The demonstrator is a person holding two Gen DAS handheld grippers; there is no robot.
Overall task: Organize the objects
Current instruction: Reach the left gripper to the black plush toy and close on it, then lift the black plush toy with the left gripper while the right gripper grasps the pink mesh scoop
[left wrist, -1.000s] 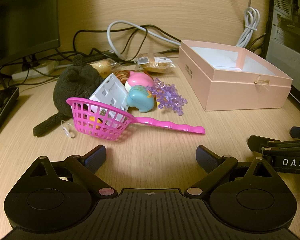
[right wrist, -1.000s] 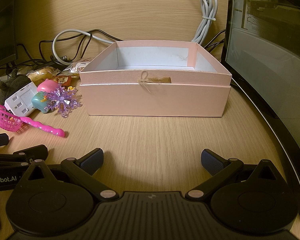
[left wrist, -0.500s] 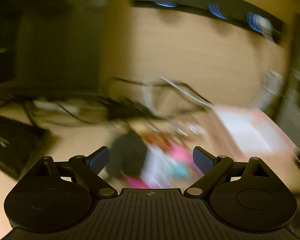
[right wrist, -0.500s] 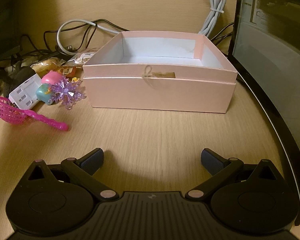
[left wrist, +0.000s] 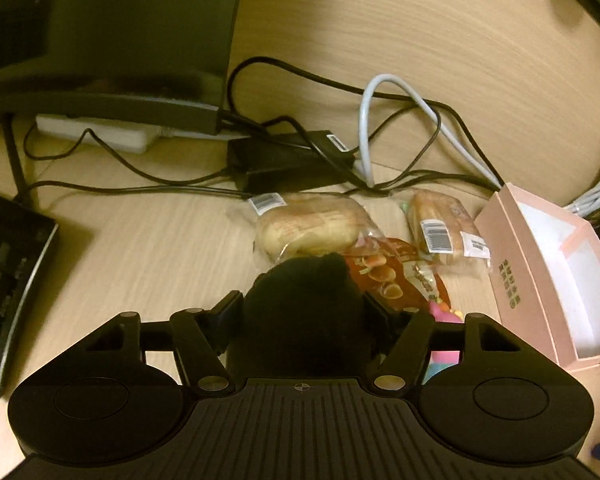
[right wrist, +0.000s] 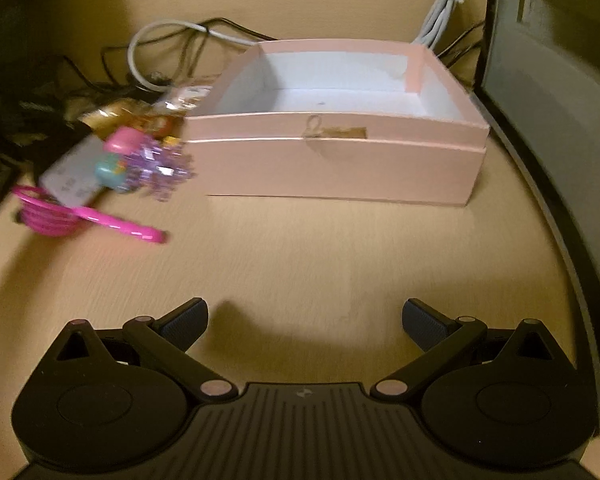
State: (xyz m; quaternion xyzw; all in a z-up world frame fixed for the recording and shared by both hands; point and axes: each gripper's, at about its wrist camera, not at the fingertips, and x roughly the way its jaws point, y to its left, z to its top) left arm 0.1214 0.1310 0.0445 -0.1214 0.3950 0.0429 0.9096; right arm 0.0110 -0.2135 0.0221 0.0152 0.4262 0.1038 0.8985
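Wooden desk cluttered with cables and wrapped bread. Left claw has its fingers on either side of a black plush toy, beside an open pink box. Right claw is spread wide over bare desk.

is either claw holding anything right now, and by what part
The left claw straddles the black plush toy, fingers at its sides; a closed grip cannot be confirmed. The right claw is open and holds nothing.

The right hand-held gripper gapes over the desk, pink box beyond (toys blurred).
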